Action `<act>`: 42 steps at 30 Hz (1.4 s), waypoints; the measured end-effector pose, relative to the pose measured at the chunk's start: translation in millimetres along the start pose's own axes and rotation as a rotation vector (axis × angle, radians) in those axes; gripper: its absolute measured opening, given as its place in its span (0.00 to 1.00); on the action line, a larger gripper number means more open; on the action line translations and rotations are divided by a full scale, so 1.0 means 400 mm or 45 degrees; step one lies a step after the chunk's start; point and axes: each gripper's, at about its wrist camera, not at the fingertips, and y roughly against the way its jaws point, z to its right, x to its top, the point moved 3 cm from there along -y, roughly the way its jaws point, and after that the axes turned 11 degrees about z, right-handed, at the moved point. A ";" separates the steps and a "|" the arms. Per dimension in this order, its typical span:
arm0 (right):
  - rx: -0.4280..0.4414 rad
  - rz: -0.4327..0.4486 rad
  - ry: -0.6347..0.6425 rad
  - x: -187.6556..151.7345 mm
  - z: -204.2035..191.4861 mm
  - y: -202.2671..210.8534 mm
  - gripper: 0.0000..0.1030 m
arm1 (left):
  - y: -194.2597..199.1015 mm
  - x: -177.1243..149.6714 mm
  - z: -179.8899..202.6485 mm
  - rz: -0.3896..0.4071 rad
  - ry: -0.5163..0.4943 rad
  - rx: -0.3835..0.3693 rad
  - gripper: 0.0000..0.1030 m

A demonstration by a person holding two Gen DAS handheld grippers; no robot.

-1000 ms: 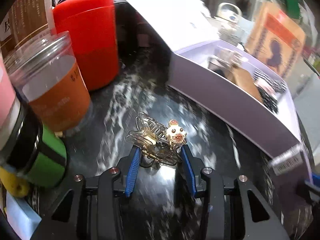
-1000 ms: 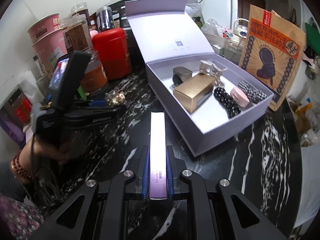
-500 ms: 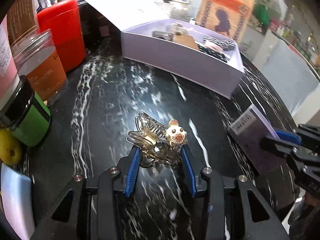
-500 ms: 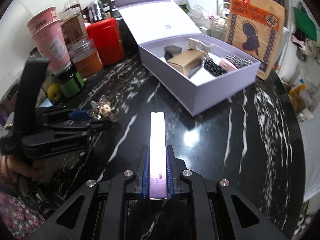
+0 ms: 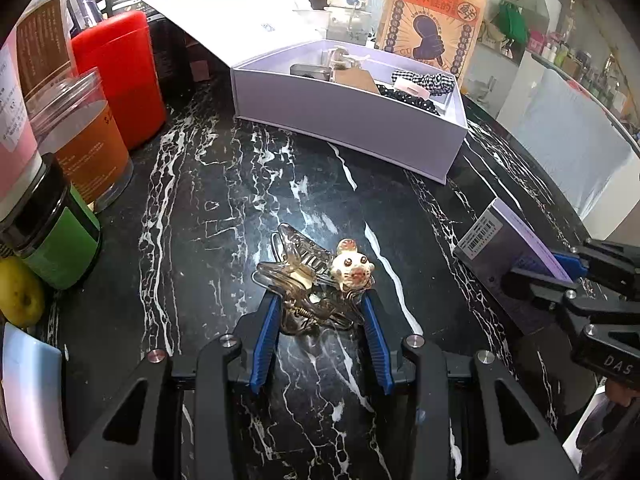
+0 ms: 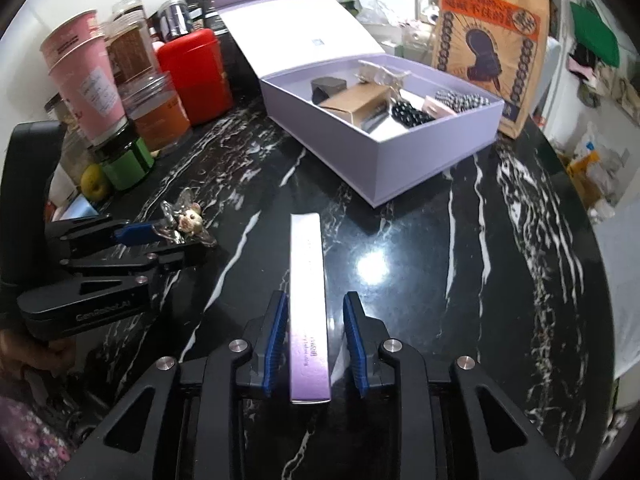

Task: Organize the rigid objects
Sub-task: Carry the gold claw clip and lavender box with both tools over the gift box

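My left tongs point(image 5: 320, 308) are clamped on a clear hair clip point(image 5: 308, 280) with a small animal face on it, its blue pads point(image 5: 266, 332) pressing the wire spring on both sides just above the black marble table point(image 5: 208, 216). My right tongs point(image 6: 316, 320) have just been opening: the long lilac box point(image 6: 310, 304) stands between the pads with a gap on each side, so they no longer press it. It lies on the table, pointing straight ahead. To the left of my right tongs sit my left tongs with the clip. Further ahead and a little right is the open lilac gift box point(image 6: 376, 152), its lid tilted back, holding a gold box point(image 6: 356, 100), a dark clip and checked hair ties. Left of it stand a red canister point(image 6: 196, 76), jars and pink cups point(image 6: 84, 80). Behind the gift box leans a brown paper bag point(image 6: 492, 44).
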 end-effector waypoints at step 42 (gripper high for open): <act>-0.136 0.183 -0.205 -0.027 0.038 0.177 0.15 | 0.058 0.075 0.180 0.064 -0.145 -0.270 0.40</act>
